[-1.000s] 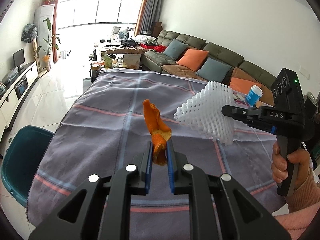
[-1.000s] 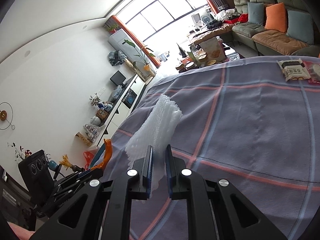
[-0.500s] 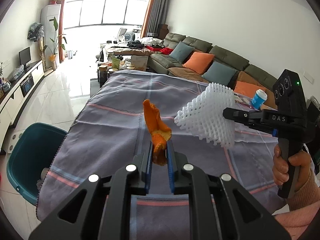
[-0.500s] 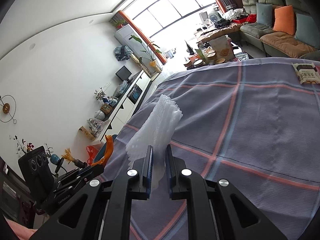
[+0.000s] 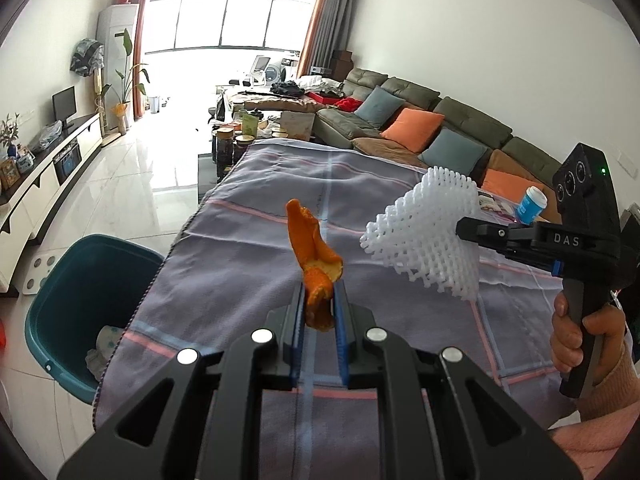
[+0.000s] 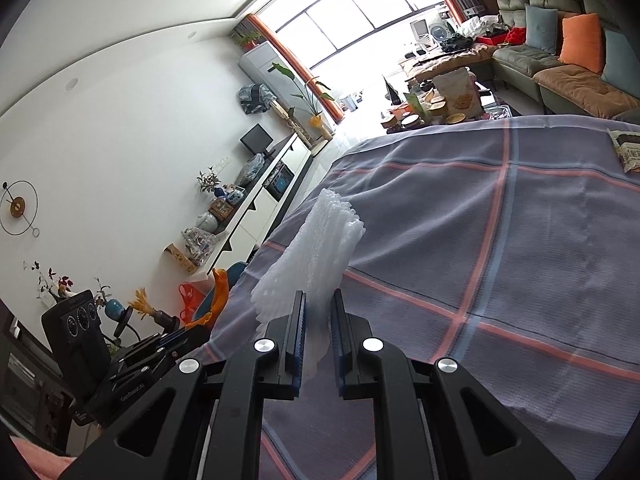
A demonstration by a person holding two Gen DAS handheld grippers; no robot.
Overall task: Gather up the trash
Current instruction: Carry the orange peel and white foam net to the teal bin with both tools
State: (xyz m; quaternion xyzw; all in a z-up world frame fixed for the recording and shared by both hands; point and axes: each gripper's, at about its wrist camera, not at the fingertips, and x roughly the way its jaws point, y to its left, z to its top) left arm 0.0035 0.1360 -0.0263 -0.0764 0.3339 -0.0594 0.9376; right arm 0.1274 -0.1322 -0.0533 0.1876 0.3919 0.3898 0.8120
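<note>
Two matte black handheld grippers: left gripper [image 5: 319, 310] w/ blue ribbed pads, round silver screws. Right gripper [image 5: 466, 229] has pistol handle, white "DAS" lettering, green light, three round lenses. Person's sleeve [image 5: 608, 396] is pink knit.

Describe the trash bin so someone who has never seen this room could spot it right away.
Find the table under the purple plaid cloth. On the white tiled floor just past its left edge stands the trash bin: a deep teal plastic tub, open-topped, with crumpled paper inside. Nothing else nearby is teal.
</note>
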